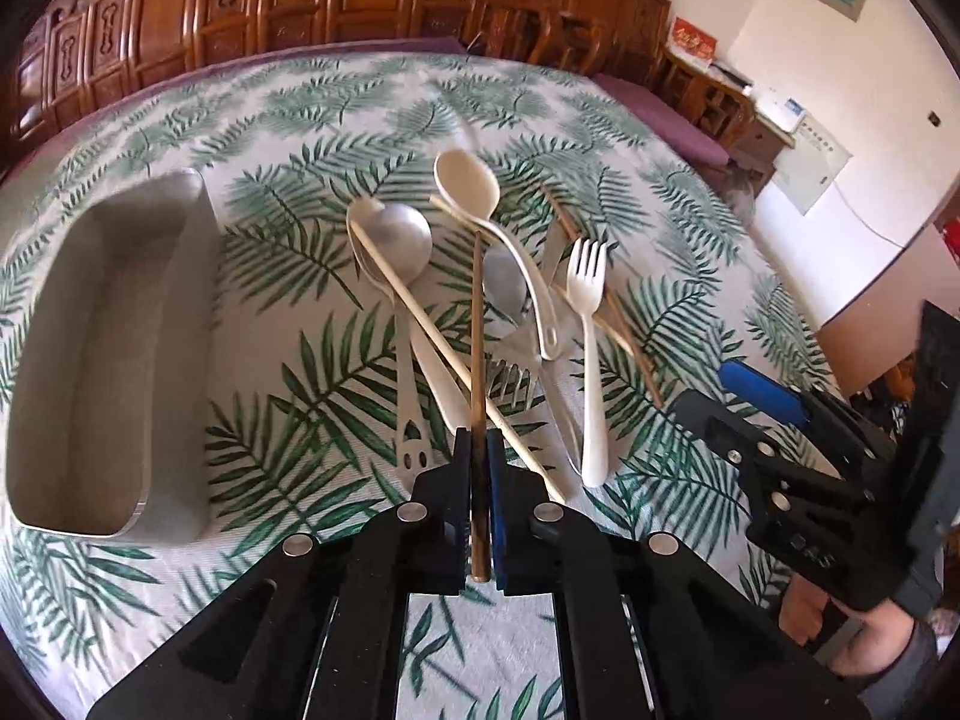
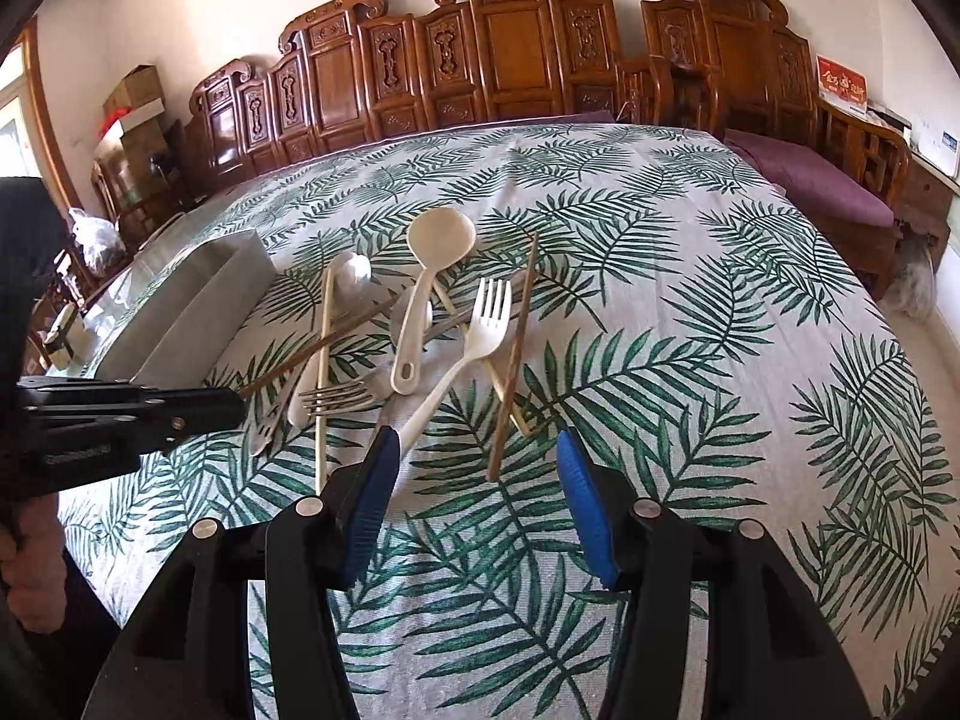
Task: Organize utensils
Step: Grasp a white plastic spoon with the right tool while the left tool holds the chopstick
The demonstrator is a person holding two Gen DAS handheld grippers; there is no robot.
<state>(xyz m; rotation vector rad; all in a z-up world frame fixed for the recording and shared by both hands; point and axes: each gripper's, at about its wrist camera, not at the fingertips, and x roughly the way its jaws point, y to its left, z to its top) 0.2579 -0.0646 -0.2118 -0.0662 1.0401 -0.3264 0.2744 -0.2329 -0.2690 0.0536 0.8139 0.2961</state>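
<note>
Chopstick (image 1: 477, 348) sits pinched near its end in your left claw (image 1: 478, 504), jaws tight on it, ready to lift toward the grey tray (image 1: 114, 348) just left of the pile. Your right claw (image 2: 474, 510) hangs half open and empty, clear of the white fork (image 2: 480, 330).

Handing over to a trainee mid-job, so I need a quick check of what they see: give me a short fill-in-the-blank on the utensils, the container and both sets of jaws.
1. The left gripper has its jaws shut on a dark brown ____.
2. The right gripper has its jaws ____, with nothing between them.
3. The grey metal tray holds ____ utensils so far.
4. The white plastic fork lies on the ____-patterned tablecloth.

Missing words: chopstick; open; no; leaf
</note>
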